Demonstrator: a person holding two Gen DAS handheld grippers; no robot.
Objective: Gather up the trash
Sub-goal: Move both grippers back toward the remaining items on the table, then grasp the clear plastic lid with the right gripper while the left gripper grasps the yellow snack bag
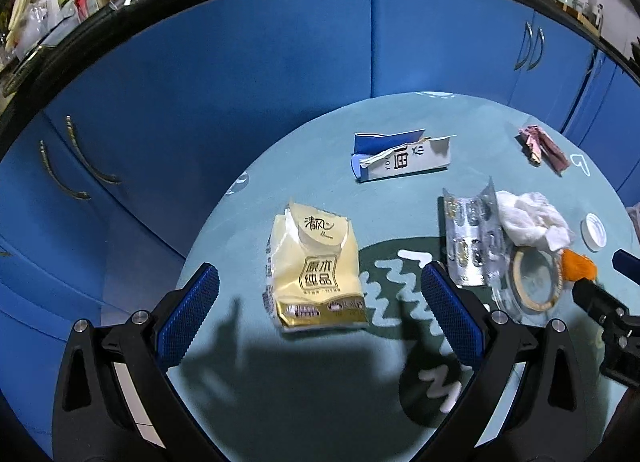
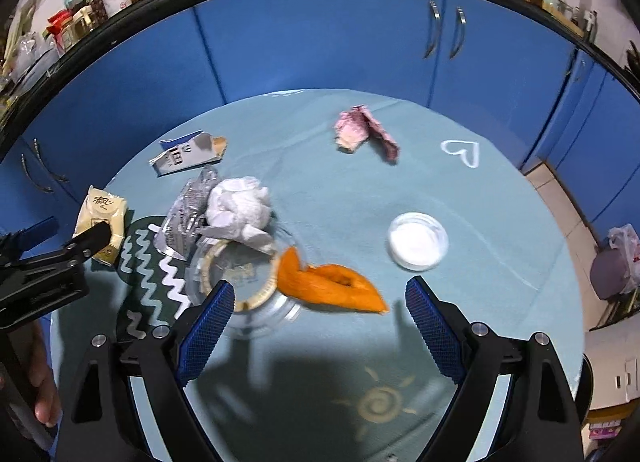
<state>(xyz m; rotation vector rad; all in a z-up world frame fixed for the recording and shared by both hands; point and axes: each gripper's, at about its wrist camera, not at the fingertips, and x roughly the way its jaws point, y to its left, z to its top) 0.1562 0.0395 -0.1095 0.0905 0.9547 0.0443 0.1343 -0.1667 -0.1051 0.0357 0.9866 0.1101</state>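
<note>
**Ana:** Trash is scattered right across the round teal bench [image 2: 344,198], with blue cabinets [image 1: 240,82] curving behind it. The yellow tissue pack [image 1: 316,270] lies flat near the left edge, its long axis running away from the camera, printed face up.

**Ben:** And the left gripper [image 1: 320,314] hangs just above it, tilted steeply down, jaws spread wide with nothing in them (the pack sits in the gap between the blue pads, untouched).

**Ana:** Farther back, a torn blue-and-white carton [image 1: 400,160] lies on its side, long axis across the view. To the right, a silver blister sheet [image 1: 472,238] curls up against a crumpled white tissue [image 1: 532,222].

**Ben:** Crowded over there. The tissue leans on a clear glass dish [image 2: 240,274], and an orange peel [image 2: 332,286] lies against that dish, its pointed end aimed right.

**Ana:** The right gripper [image 2: 320,322] hovers over the peel, also pitched steeply down, jaws wide apart and holding nothing.

**Ben:** A white lid [image 2: 418,240] sits just beyond it, apart from the peel. A crumpled pink wrapper [image 2: 364,132] rests alone near the far edge.

**Ana:** From the right wrist you catch the left gripper's black frame at the left border, with a person's fingers [image 2: 44,394] low beside it.
</note>
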